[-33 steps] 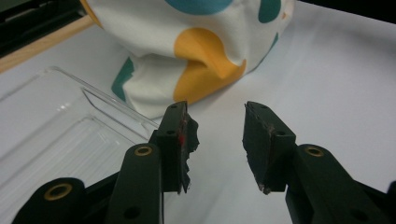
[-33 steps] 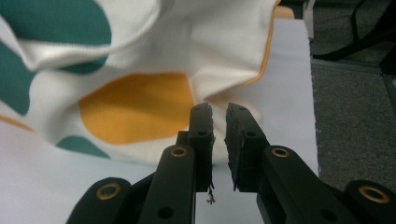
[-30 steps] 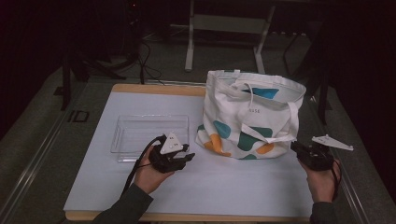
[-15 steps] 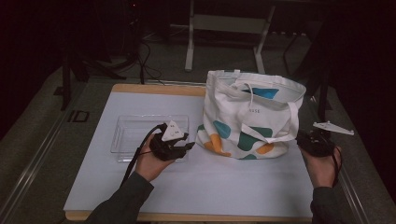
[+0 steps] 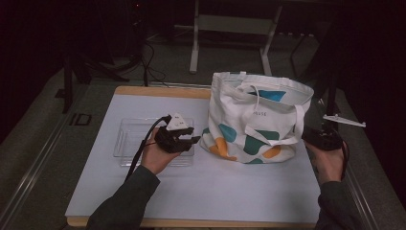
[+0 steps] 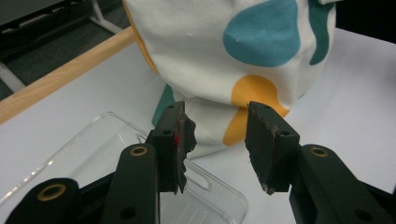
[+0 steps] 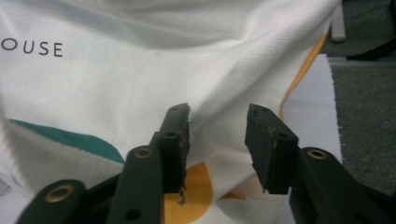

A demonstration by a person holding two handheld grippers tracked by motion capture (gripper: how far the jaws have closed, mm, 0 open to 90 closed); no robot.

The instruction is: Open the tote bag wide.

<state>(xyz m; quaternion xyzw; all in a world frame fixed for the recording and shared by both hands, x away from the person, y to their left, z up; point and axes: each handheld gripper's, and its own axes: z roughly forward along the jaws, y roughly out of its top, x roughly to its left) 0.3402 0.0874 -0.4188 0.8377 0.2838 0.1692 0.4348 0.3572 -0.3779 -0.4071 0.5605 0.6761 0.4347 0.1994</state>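
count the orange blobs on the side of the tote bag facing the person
2: one low on the tote bag at its left, one low at its right. Folds may hide more.

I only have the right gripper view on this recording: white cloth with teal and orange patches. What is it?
Observer: A tote bag, standing upright on the table.
Operator: Is the right gripper holding it?
Observer: No; the right gripper sits beside the bag's right edge, its jaws just opened, nothing between them.
Operator: And the other hand?
Observer: The left gripper hovers over a clear tray left of the bag, jaws open toward it.
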